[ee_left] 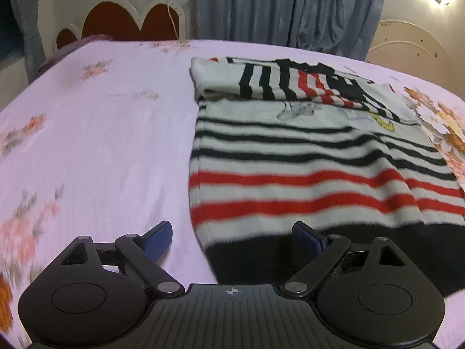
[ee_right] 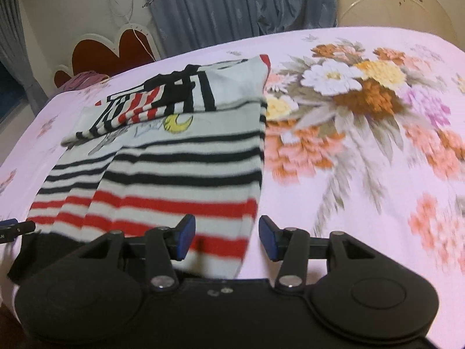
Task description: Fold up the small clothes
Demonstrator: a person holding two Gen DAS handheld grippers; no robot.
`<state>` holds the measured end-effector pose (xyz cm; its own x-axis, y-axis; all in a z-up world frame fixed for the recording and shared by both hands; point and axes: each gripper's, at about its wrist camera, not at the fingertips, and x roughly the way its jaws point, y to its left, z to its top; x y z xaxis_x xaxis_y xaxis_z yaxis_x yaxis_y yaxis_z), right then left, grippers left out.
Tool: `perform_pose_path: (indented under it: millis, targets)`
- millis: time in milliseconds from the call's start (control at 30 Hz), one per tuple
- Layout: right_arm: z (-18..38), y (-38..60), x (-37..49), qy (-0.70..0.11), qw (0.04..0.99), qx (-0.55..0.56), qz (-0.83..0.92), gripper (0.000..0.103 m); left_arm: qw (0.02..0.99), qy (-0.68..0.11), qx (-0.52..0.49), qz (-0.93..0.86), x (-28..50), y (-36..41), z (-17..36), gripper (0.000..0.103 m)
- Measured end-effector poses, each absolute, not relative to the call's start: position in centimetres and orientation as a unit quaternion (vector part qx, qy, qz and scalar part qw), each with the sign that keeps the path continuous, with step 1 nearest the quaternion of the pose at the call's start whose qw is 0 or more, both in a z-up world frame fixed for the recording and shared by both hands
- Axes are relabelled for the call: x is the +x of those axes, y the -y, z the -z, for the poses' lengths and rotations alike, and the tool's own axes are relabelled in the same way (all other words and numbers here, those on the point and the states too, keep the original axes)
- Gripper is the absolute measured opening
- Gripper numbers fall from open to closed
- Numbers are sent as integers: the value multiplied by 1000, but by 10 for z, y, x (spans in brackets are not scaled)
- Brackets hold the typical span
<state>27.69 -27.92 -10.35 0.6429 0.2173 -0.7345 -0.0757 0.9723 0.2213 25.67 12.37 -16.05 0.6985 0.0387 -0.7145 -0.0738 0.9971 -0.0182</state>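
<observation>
Over the pink floral bedsheet (ee_left: pixel 96 145), the left wrist view shows the left gripper (ee_left: pixel 232 240) spread wide and empty, straddling the near left corner of the striped sweater (ee_left: pixel 305 174), whose long axis runs away from the jaws. From the right wrist view, the right gripper (ee_right: pixel 227 237) also gapes empty, straddling the black hem's right corner; both sit equally near.

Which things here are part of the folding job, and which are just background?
Job:
striped sweater, sleeves already folded in
left gripper, open
right gripper, open

Background:
floral bedsheet
blue curtains
red headboard
</observation>
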Motion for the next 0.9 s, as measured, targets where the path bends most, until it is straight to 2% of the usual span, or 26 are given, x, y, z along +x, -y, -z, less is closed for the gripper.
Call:
perform_pose_path:
  millis: [67, 133, 167, 333, 700, 900]
  targets:
    - [106, 282, 267, -418, 899, 94, -87, 47, 919, -391, -30, -30, 247, -123, 165, 88]
    - [109, 283, 259, -421, 897, 97, -91, 48, 916, -398, -35, -29, 240, -123, 170, 79]
    - [111, 283, 255, -423, 896, 96, -92, 48, 915, -400, -37, -29, 237, -123, 173, 78]
    - [119, 278, 243, -436, 889, 94, -102, 50, 912, -399, -89, -6, 228, -130, 173, 77]
    - [135, 292, 246, -449, 850, 227, -154, 53, 890, -406, -190, 81, 231, -141, 180, 77]
    - [140, 292, 267, -447, 839, 265, -163, 52, 881, -392, -253, 81, 265, -158, 185, 69]
